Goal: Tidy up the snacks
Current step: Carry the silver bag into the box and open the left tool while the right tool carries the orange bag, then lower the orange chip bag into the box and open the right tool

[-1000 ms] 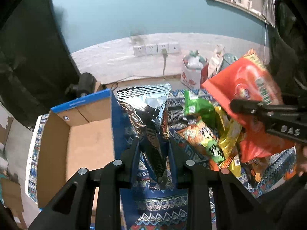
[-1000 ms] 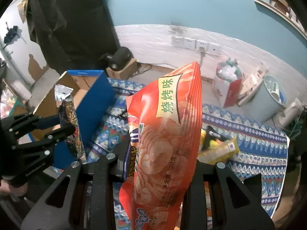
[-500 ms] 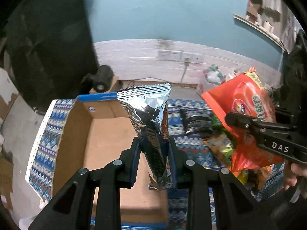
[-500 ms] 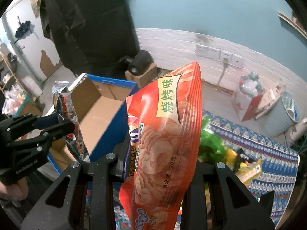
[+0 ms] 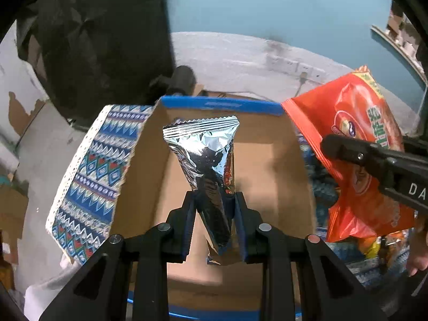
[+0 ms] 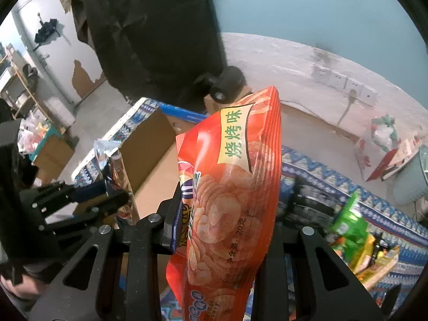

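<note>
My left gripper [image 5: 214, 208] is shut on a silver foil snack packet [image 5: 206, 157], held upright above the inside of an open cardboard box [image 5: 267, 165] with a blue rim. To its right, my right gripper [image 6: 222, 216] is shut on a large orange chip bag [image 6: 230, 187], which hangs beside the box's right wall. That orange chip bag [image 5: 358, 139] shows in the left wrist view too, gripped by a black finger. The silver packet [image 6: 115, 165] and the left gripper [image 6: 104, 190] appear at the left of the right wrist view, over the box [image 6: 149, 160].
The box stands on a blue patterned cloth [image 5: 93, 171]. Several loose snack packets [image 6: 355, 235], green and yellow, lie on the cloth to the right. A dark hanging fabric [image 6: 149, 32], a black roller [image 6: 227, 85] and wall sockets [image 6: 345, 83] are behind.
Both grippers have carried their packets leftward from the snack pile to the box. The silver packet now hangs over the box's inside, and the orange bag is at the box's right wall.
</note>
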